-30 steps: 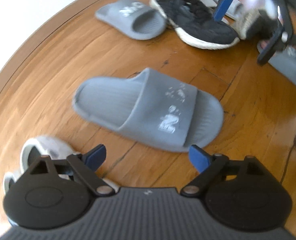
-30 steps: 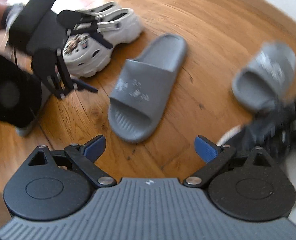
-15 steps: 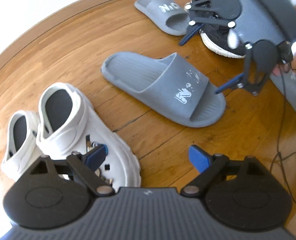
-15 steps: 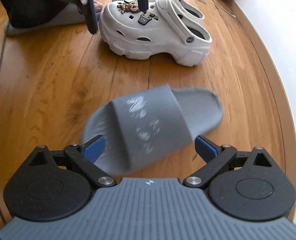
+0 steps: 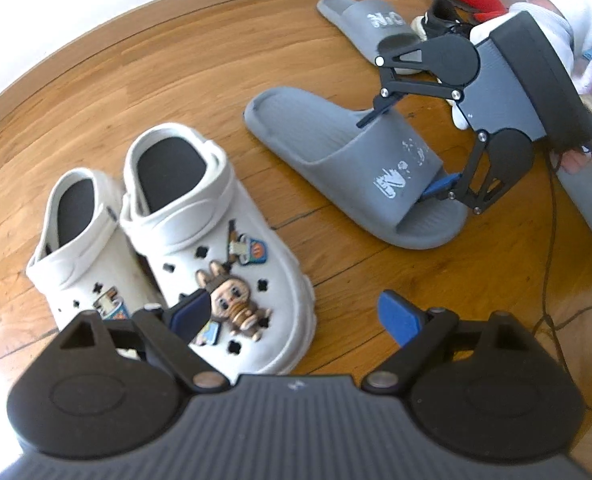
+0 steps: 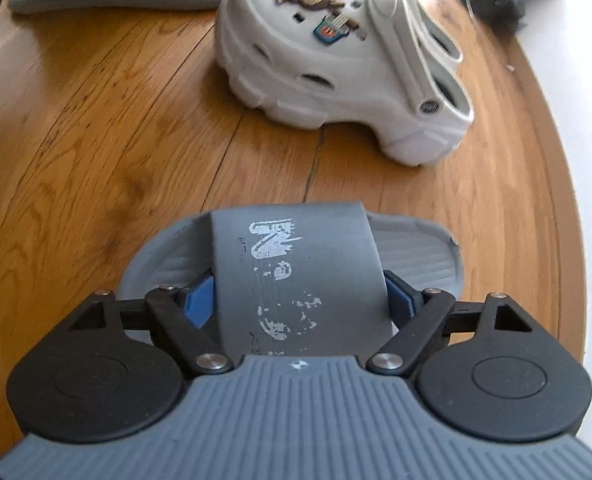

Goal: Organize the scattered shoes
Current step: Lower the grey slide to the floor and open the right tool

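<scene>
1. A pair of white clogs (image 5: 167, 240) stands side by side on the left of the wooden floor (image 5: 135, 80); they are moulded foam with thick, ridged soles, vent holes and cartoon charms on the toes.
2. The left gripper (image 5: 296, 316) hovers over the nearer clog's toe, its blue pads spread wide around nothing.
3. The grey slide (image 6: 296, 272), smooth rubber with a ribbed footbed and a worn white print on its broad strap, lies flat mid-floor.
4. The right gripper (image 6: 300, 296) straddles that strap; its jaws have just been closing, and the pads sit at either edge.
5. A second grey slide (image 5: 372, 24) lies beyond, well apart from its mate.
</scene>
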`<state>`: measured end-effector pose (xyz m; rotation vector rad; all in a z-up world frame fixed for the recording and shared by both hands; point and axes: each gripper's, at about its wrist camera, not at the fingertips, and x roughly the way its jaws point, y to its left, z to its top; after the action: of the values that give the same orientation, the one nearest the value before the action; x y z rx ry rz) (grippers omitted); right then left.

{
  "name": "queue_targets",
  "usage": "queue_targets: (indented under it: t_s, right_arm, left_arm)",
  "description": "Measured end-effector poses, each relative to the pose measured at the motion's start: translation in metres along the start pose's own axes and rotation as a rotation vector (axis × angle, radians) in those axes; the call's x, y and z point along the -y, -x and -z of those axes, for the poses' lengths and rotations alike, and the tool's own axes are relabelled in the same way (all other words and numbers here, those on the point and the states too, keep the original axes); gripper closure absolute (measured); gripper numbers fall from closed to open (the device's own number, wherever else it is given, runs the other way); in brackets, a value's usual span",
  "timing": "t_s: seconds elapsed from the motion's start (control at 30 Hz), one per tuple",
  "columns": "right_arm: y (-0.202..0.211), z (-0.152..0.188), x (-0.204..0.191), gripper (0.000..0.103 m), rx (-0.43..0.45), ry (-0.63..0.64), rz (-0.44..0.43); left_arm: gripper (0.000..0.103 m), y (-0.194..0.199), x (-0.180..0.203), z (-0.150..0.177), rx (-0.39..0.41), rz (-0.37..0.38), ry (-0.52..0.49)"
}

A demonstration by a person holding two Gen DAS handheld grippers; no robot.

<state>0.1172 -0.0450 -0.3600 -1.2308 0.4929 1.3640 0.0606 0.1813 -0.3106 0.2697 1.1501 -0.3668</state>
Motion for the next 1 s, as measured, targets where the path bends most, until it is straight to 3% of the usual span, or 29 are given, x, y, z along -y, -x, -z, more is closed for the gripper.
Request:
queue_targets:
  t_s: [0.43,0.8,1.0]
  right_arm:
    - [-0.015,-0.043,0.020,0.021,-0.010,-0.194,0.018]
    - [-0.016,-0.050,0.019,0.021,0.083,-0.175,0.022]
    - [-0.007,-0.046,0.036,0.016,0.117,-0.276,-0.068]
  left_arm:
    - [0.012,0.009,-0.005,0.005,0.009,-0.011,0.009]
    - [0.012,0.013,-0.007,0.007,0.007,-0.011,0.018]
    - [0.012,0.012,-0.008,0.002,0.013,-0.002,0.001]
